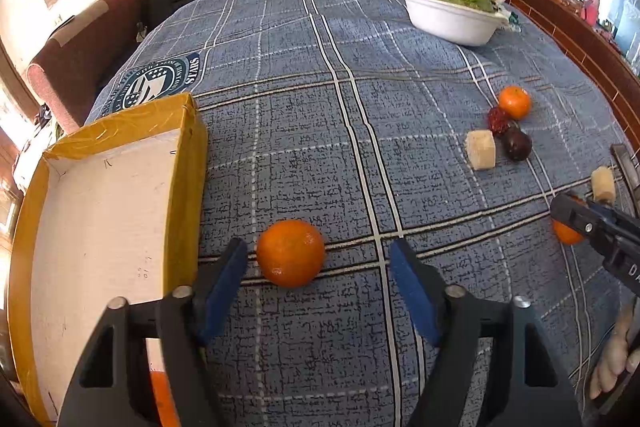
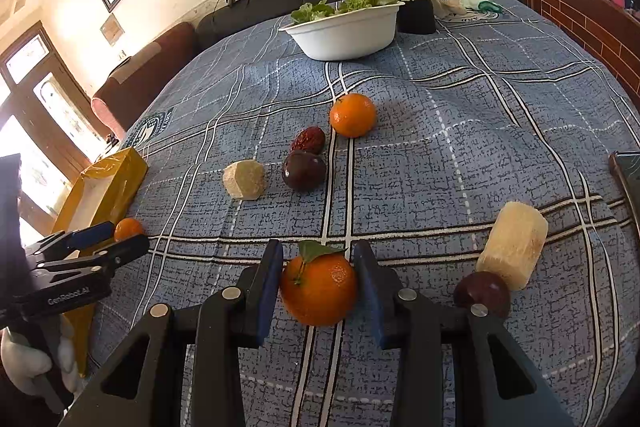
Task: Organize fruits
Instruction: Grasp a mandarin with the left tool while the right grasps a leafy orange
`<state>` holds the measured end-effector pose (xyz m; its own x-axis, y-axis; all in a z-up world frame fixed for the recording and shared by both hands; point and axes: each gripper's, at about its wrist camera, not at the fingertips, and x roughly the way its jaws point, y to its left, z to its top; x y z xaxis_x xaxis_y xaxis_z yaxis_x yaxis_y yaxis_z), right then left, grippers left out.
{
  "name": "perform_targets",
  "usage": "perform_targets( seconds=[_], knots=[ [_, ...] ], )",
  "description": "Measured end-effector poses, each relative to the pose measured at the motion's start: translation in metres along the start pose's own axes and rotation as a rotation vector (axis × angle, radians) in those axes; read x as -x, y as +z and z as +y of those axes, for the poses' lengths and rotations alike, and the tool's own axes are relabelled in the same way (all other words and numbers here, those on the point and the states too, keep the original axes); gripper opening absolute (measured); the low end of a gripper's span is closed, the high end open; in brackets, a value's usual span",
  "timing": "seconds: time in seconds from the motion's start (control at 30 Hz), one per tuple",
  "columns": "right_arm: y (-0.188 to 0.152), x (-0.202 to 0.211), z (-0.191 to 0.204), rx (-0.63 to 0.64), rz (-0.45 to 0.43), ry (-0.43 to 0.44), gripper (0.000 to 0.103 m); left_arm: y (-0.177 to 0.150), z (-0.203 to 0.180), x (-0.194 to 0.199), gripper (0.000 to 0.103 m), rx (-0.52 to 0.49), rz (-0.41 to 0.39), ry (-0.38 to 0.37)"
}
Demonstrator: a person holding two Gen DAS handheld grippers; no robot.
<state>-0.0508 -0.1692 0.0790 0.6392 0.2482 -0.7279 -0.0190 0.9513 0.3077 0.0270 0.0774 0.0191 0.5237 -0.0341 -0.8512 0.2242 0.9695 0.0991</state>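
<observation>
Orange tangerine (image 2: 319, 287) clamped between right gripper (image 2: 319, 287) jaws — another orange (image 1: 291, 253) loose between left gripper (image 1: 319, 283) jaws, apart.

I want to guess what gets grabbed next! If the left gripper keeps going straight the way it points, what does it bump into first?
Most likely the orange lying on the blue checked cloth, just ahead of the left gripper and between its open fingers, nearer one. Depth is hard to judge here.
</observation>
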Motion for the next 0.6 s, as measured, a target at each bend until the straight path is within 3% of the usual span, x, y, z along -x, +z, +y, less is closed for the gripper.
perform_targets(
  seconds=[0.03, 0.07, 0.27, 0.6],
  knots=[
    [0.000, 0.000, 0.000, -0.001, 0.000, 0.002, 0.040, -0.001, -0.002, -0.001, 0.050, -0.011, 0.000, 0.023],
    [0.000, 0.000, 0.000, -0.001, 0.001, 0.003, 0.040, -0.002, -0.003, -0.001, 0.033, -0.019, -0.001, 0.044],
    [-0.001, 0.001, -0.001, -0.003, 0.002, 0.009, 0.040, -0.007, 0.000, 0.018, 0.034, 0.013, -0.055, 0.013],
    [-0.002, 0.011, 0.000, -0.014, -0.047, 0.033, 0.039, -0.049, 0.041, 0.086, 0.034, 0.228, -0.165, -0.080]
  ],
)
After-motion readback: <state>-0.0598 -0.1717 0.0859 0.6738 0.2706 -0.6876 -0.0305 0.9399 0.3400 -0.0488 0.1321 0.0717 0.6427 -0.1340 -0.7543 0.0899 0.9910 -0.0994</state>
